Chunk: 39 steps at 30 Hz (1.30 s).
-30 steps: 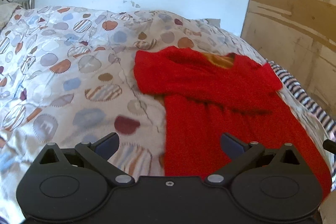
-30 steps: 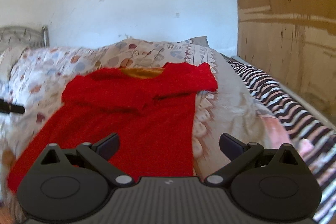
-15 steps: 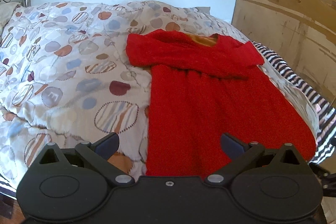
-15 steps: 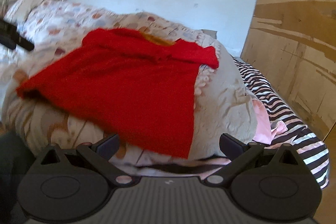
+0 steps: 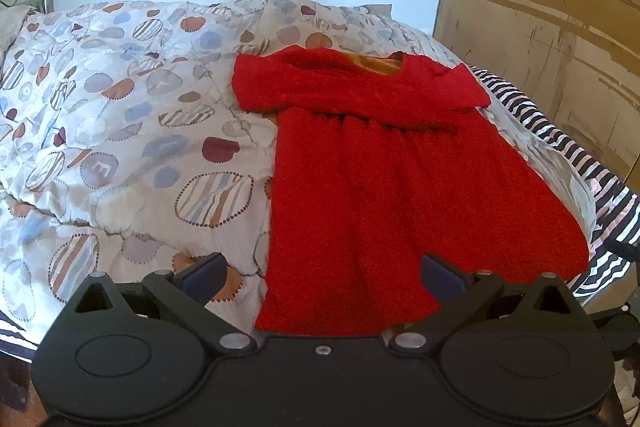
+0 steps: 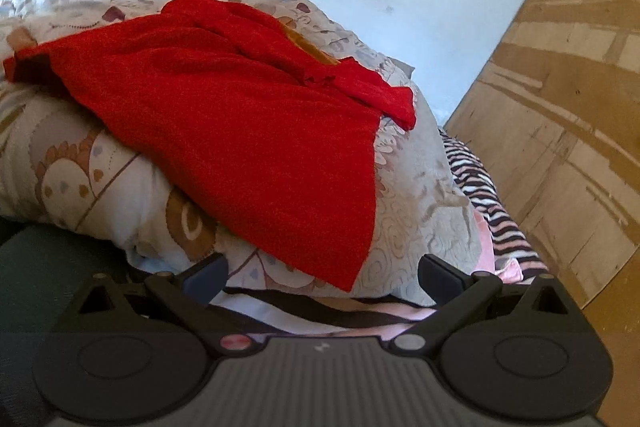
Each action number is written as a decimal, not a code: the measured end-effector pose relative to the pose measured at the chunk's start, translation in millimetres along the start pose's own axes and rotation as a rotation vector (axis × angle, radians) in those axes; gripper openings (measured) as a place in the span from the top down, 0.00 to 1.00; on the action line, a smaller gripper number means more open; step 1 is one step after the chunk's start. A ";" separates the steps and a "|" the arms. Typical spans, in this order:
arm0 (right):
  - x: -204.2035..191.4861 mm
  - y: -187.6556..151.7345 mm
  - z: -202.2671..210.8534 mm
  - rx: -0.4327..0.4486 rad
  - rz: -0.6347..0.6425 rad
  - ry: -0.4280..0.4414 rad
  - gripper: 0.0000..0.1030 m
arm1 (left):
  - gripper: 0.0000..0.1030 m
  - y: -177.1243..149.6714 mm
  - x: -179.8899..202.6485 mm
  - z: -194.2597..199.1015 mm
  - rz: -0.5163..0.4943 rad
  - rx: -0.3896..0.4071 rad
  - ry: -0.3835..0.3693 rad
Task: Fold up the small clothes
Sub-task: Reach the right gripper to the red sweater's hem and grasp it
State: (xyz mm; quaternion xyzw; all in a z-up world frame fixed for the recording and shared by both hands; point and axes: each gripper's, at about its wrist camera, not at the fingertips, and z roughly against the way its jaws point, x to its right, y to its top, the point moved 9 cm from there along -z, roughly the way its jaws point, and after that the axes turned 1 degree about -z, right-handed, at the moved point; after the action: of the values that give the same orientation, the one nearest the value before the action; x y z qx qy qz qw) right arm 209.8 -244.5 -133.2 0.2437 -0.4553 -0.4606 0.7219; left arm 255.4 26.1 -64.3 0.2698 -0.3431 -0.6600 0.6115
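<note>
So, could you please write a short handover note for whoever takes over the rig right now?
Left gripper: open, empty, at the hem of the red dress.
Right gripper: open, empty, off the bed's near edge, by the dress's lower right corner.
The dress lies face up on the patterned duvet, beside the striped sheet.
Done: both sleeves appear folded across the chest.
Left: probably bring the hem up towards the neckline, then tidy the folded bundle.

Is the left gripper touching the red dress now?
Cannot tell. In the left wrist view the open left gripper overlaps the red dress hem, but no contact or gap shows.
</note>
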 end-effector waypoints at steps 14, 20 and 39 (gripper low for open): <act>-23.5 4.4 12.0 0.114 0.175 -0.111 0.05 | 0.01 -3.2 6.4 0.1 -0.007 -0.007 -0.011; -34.3 10.9 24.7 0.184 0.208 -0.109 0.06 | 0.01 -3.7 5.7 -0.2 -0.001 -0.010 -0.008; -42.2 18.7 16.7 0.215 0.204 -0.094 0.21 | 0.01 -13.2 14.5 1.9 -0.019 -0.004 -0.024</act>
State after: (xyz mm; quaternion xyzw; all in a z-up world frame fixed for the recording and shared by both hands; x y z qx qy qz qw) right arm 196.5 -197.4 -129.3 0.2502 -0.5579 -0.3441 0.7126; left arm 244.1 12.2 -72.5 0.2639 -0.3465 -0.6698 0.6014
